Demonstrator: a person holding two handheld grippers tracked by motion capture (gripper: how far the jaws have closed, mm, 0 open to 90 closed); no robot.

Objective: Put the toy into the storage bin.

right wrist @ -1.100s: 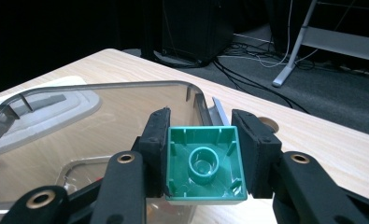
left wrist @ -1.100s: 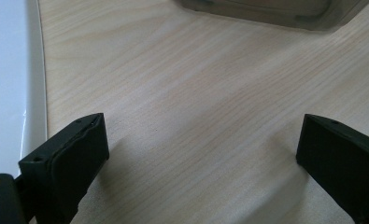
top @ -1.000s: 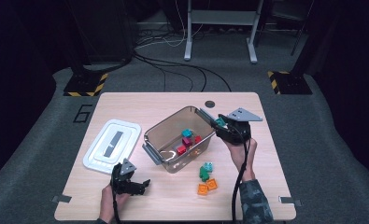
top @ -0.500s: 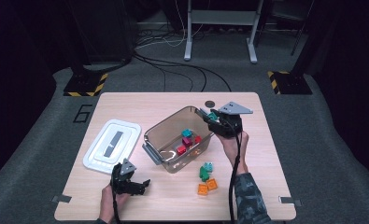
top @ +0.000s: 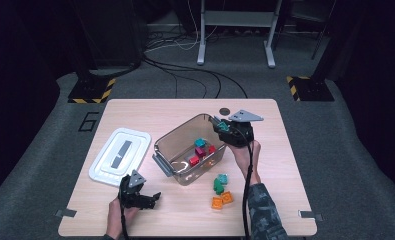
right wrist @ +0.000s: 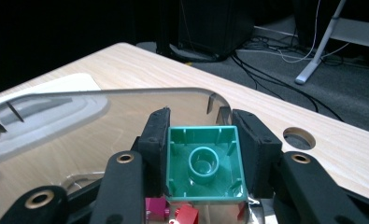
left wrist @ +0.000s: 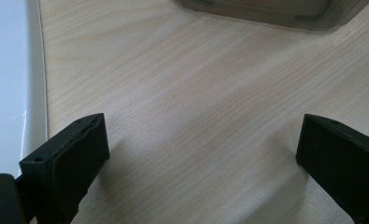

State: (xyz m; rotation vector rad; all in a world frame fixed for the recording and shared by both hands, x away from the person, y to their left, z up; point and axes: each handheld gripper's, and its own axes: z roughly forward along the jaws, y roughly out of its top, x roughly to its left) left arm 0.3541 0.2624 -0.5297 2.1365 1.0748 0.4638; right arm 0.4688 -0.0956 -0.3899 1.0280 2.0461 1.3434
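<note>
The right gripper holds a teal block clamped between its two jaws, hollow underside facing the camera. It hangs over the far right corner of the clear bin, above the rim. Inside the bin lie another teal block and several red and magenta blocks.

Handling: the block looks like hard moulded plastic, light, stiff and smooth-walled. It should not crush, but the slick sides could slip under a loose grip. The jaws press on two opposite flat walls, which is likely the soundest hold; a corner grip would probably twist.

The left gripper rests low on the table near the bin's front left corner, jaws spread wide with nothing between them.

Just right of the bin's front edge sit a green block, a pale teal block and two orange blocks. The white lid lies flat to the left of the bin.

Surface: a pale wooden table, matt, with a round cable hole beyond the bin. Beyond the table, grey carpet, loose cables, a metal stand and two yellow-and-black striped bases occupy a dark room.
</note>
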